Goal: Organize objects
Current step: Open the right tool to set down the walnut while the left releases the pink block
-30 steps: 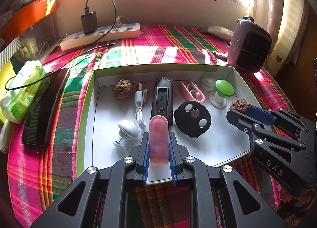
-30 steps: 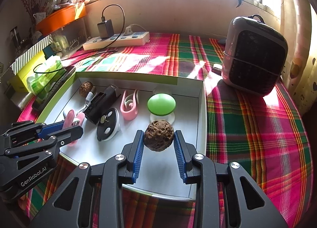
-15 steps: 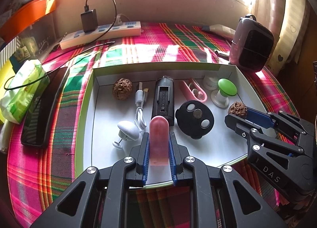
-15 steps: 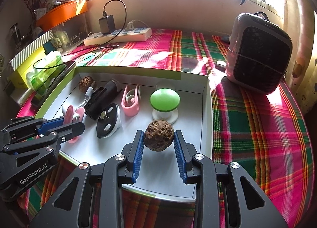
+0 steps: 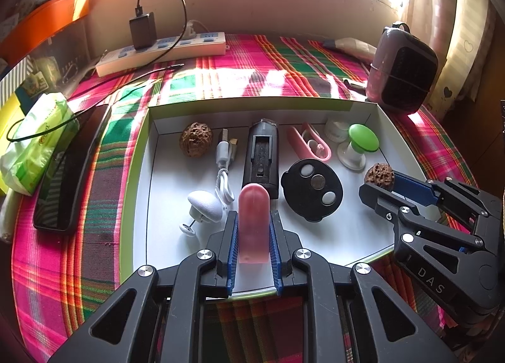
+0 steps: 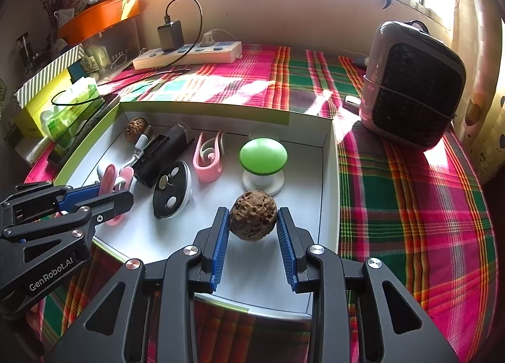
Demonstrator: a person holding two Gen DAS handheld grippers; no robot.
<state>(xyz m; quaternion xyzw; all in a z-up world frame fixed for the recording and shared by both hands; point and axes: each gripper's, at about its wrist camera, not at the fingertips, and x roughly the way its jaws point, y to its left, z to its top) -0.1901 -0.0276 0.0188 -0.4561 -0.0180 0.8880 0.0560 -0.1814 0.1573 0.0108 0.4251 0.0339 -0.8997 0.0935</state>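
Your left tool (image 5: 254,236) has its jaws easing open around the pink cap (image 5: 253,220), long axis running straight fwd over the tray (image 5: 148,205) front edge. Your right tool (image 6: 252,230) pinches the walnut (image 6: 252,215) above the tray's right side, nearer the green knob (image 6: 263,154). Only the left view shows the 2nd walnut (image 5: 195,139) clearly, back-left.

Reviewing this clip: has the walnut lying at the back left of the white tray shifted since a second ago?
No. The loose walnut lies in the tray's back left corner, beside the white cable's plug, as it did earlier.
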